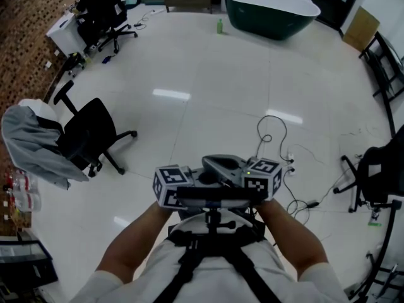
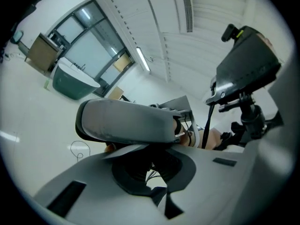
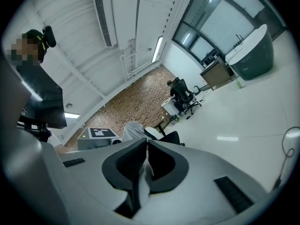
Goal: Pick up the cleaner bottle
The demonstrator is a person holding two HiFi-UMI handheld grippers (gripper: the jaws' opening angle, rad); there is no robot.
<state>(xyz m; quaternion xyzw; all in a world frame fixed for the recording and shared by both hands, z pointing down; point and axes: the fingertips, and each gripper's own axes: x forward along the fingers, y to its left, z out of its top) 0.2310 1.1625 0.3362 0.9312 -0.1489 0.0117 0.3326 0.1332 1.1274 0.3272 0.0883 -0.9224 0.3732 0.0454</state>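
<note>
The cleaner bottle (image 1: 219,26) is small and green. It stands upright on the white floor far ahead, just left of a dark green bathtub (image 1: 271,10). It also shows as a tiny green shape by the tub in the left gripper view (image 2: 47,83) and the right gripper view (image 3: 240,83). Both grippers are held close together at chest height, far from the bottle. My left gripper (image 2: 159,193) is shut with nothing in it. The right gripper (image 3: 145,146) has its tips together and is empty. In the head view their marker cubes (image 1: 172,183) sit side by side.
A black office chair (image 1: 91,134) with a grey jacket (image 1: 31,141) stands at the left. More chairs and a white box (image 1: 66,33) are at the far left. A cable (image 1: 278,144) loops on the floor ahead, and black stands (image 1: 372,175) are at the right.
</note>
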